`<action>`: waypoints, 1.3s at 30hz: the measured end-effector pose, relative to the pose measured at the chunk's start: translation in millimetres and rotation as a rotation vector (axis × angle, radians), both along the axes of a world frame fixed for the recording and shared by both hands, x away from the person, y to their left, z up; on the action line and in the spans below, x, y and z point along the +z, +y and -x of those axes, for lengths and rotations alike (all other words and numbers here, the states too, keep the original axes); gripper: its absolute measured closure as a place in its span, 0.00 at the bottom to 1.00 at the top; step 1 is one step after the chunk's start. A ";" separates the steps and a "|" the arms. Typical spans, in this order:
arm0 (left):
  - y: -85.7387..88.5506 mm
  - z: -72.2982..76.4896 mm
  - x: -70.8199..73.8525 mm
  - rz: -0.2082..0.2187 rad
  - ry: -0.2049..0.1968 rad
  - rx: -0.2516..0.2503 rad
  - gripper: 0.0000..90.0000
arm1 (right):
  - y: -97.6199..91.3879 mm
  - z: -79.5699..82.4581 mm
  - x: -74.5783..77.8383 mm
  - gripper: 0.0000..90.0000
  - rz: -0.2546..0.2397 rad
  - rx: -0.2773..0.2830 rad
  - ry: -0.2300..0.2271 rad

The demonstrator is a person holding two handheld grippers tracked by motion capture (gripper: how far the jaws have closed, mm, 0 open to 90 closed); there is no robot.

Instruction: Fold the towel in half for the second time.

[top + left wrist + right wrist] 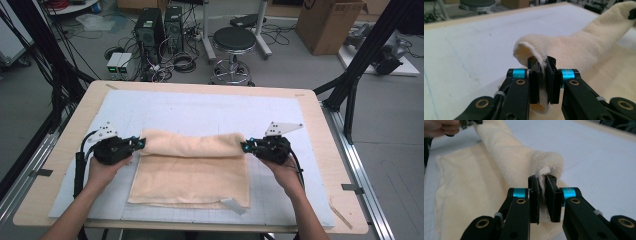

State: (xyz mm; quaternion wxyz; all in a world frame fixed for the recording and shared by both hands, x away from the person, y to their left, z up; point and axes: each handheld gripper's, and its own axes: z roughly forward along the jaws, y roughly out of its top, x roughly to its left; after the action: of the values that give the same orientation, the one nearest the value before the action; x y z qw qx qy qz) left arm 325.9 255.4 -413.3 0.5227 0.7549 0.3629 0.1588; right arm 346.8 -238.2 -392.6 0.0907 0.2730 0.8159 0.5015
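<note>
A cream towel (192, 172) lies on the white mat (200, 112), its far edge lifted and rolled toward the person as a long fold (192, 144). My left gripper (140, 143) is shut on the fold's left corner; the left gripper view has the towel (574, 47) pinched between the jaws of my left gripper (543, 75). My right gripper (246, 146) is shut on the right corner. In the right gripper view the towel (509, 152) bunches between the jaws of my right gripper (542, 195), with the other hand far off at top left.
The mat covers most of the wooden table (320, 130). A white tag (234, 205) sticks out at the towel's near right corner. Beyond the table stand a stool (234, 45), computer towers (150, 27) with cables and a cardboard box (327, 22).
</note>
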 end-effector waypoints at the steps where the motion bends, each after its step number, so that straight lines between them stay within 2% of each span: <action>1: -0.3 3.7 -4.3 -0.016 0.014 -0.005 0.91 | -0.2 3.6 -4.9 0.91 0.010 0.003 0.017; 2: -1.1 6.4 -7.4 -0.043 0.024 -0.019 0.91 | -0.1 7.0 -10.1 0.90 0.023 0.004 0.016; 4: -1.2 10.9 -12.9 -0.057 0.048 -0.029 0.89 | -0.4 11.9 -18.7 0.86 0.059 0.001 0.028; 6: -0.6 13.1 -13.9 -0.089 0.060 -0.039 0.80 | -2.9 14.9 -24.0 0.78 0.074 -0.014 0.047; 8: 2.4 15.6 -11.8 -0.081 0.060 -0.028 0.67 | -8.1 17.4 -24.8 0.68 0.071 -0.036 0.038; 10: 5.7 17.8 -8.7 -0.062 0.054 -0.024 0.60 | -13.4 20.2 -22.5 0.62 0.040 -0.045 0.045; 12: 9.2 18.2 -5.9 -0.053 0.041 -0.011 0.53 | -15.7 22.9 -18.2 0.56 0.037 -0.058 0.015; 14: 12.2 15.2 -4.3 -0.045 0.037 0.001 0.50 | -16.3 21.8 -14.7 0.52 0.024 -0.063 0.004; 16: 13.4 9.0 -3.7 -0.021 0.052 0.015 0.48 | -14.4 18.5 -12.2 0.49 0.017 -0.069 0.004; 20: 12.9 -4.6 -8.7 0.000 0.076 0.039 0.48 | -4.2 3.7 -9.2 0.46 0.010 -0.060 0.001; 24: 12.9 -15.7 -19.4 0.032 0.143 0.036 0.51 | 6.8 -9.6 -13.3 0.48 0.038 -0.056 0.027; 27: 13.0 -18.1 -22.0 0.054 0.151 0.009 0.66 | 10.3 -13.3 -17.5 0.67 0.061 -0.034 0.038; 29: 13.7 -16.2 -20.7 0.059 0.136 -0.010 0.81 | 12.1 -11.5 -17.4 0.80 0.069 -0.006 0.037; 30: 13.6 -14.3 -19.1 0.057 0.125 -0.013 0.85 | 12.9 -9.0 -16.0 0.84 0.070 0.006 0.026; 32: 14.5 -9.3 -14.7 0.054 0.101 -0.027 0.92 | 12.9 -1.4 -12.0 0.86 0.043 0.020 -0.001; 36: 17.4 8.4 -4.5 0.048 0.047 -0.059 0.95 | 13.0 17.6 -5.0 0.88 0.042 0.052 -0.031; 39: 19.4 26.7 -1.6 0.016 0.016 -0.091 0.96 | 12.4 33.5 -3.1 0.88 0.047 0.077 -0.038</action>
State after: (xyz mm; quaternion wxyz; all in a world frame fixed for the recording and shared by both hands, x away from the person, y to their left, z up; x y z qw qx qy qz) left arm 299.2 274.7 -415.0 0.5327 0.7675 0.3337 0.1258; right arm 313.2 -225.8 -395.6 0.0932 0.2298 0.8354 0.4906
